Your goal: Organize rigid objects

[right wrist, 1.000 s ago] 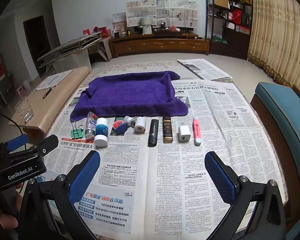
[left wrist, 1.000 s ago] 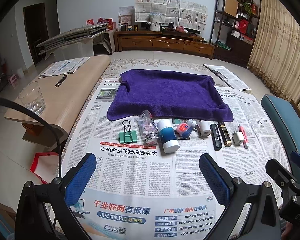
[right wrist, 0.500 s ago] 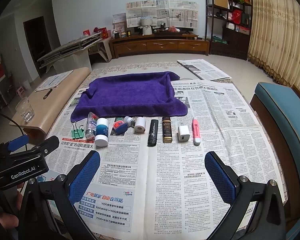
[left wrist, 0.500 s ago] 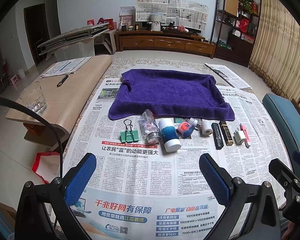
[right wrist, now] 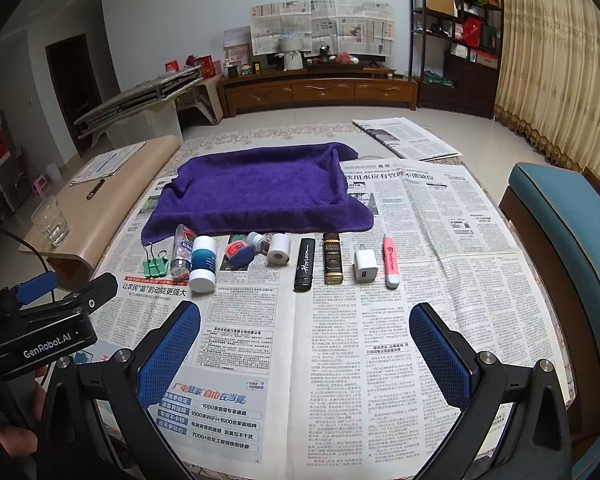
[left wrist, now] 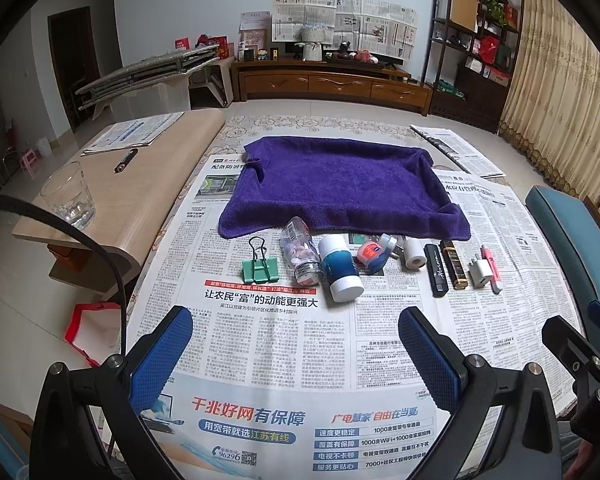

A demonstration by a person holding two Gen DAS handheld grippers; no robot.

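Observation:
A row of small items lies on newspaper in front of a purple towel (left wrist: 336, 184) (right wrist: 260, 196): green binder clip (left wrist: 260, 270) (right wrist: 155, 266), clear pill bottle (left wrist: 300, 256) (right wrist: 182, 250), blue-and-white bottle (left wrist: 340, 272) (right wrist: 203, 264), red-blue tin (left wrist: 372, 254) (right wrist: 238, 254), white roll (left wrist: 413, 256) (right wrist: 279, 250), black lighter (left wrist: 436, 274) (right wrist: 305, 264), brown lighter (left wrist: 454, 270) (right wrist: 333, 258), white charger (left wrist: 480, 280) (right wrist: 365, 266), pink highlighter (left wrist: 491, 274) (right wrist: 391, 260). My left gripper (left wrist: 296, 354) and right gripper (right wrist: 304, 354) hover open, near of the row, holding nothing.
A low wooden bench (left wrist: 140, 184) at the left carries a glass (left wrist: 69, 194) (right wrist: 51, 220), a pen (left wrist: 126, 160) and papers. A teal seat (right wrist: 568, 232) borders the right. A red bag (left wrist: 90, 330) lies on the floor. More newspaper (right wrist: 404, 138) lies beyond.
Both grippers have drifted slightly, the left view shifting a little; the items and towel have not moved and both grippers remain open.

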